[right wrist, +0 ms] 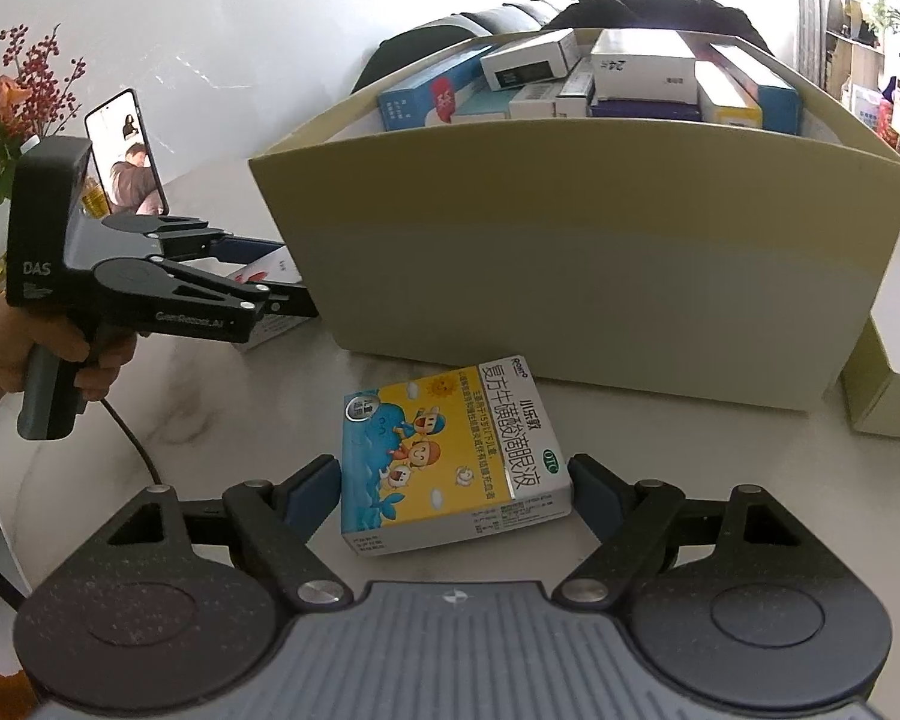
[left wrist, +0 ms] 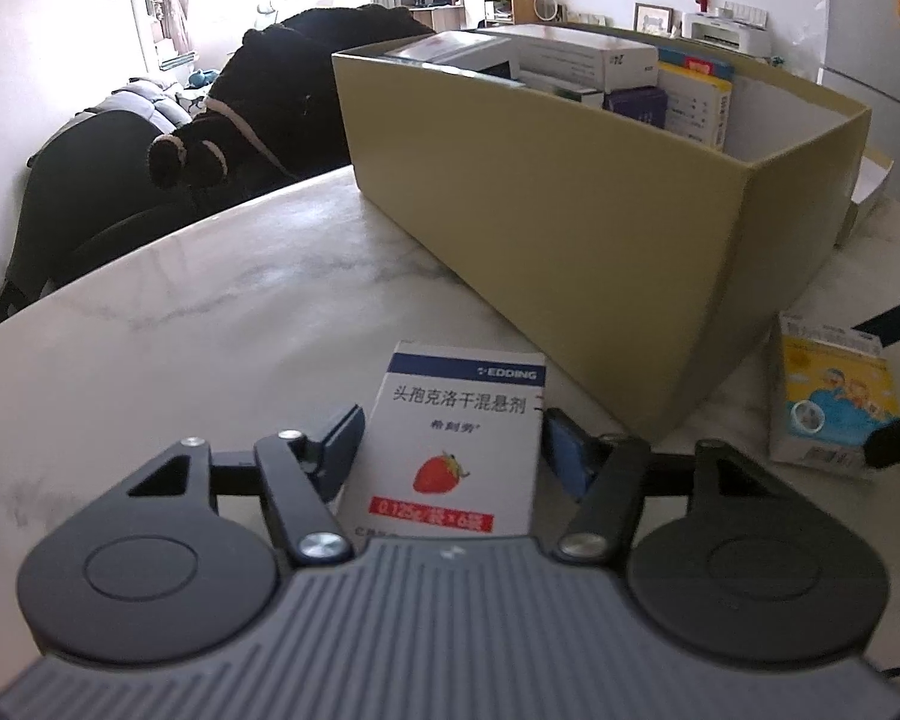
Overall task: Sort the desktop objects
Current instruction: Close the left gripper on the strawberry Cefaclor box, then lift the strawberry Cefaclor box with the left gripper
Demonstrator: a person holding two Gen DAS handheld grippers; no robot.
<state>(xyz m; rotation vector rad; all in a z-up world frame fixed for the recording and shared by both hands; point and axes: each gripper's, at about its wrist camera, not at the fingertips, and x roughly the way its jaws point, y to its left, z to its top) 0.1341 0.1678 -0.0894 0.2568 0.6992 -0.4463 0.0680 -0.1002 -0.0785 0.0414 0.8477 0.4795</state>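
Observation:
A white medicine box with a strawberry picture (left wrist: 450, 444) sits between the fingers of my left gripper (left wrist: 453, 450), and both blue pads touch its sides. In the right wrist view the left gripper (right wrist: 288, 279) is held low over the table beside the tan cardboard box (right wrist: 570, 252), clasping that white box (right wrist: 270, 267). A yellow and blue eye-drop box (right wrist: 450, 456) lies flat on the marble table. My right gripper (right wrist: 453, 492) straddles it, open, with a gap on each side. The same eye-drop box (left wrist: 828, 408) shows at the right of the left wrist view.
The tan cardboard box (left wrist: 570, 240) holds several medicine packs. Its lid (right wrist: 888, 396) lies to the right. A propped phone (right wrist: 127, 150) and flowers (right wrist: 6, 108) stand at the far left. A dark chair draped with black clothing (left wrist: 270, 102) stands beyond the table edge.

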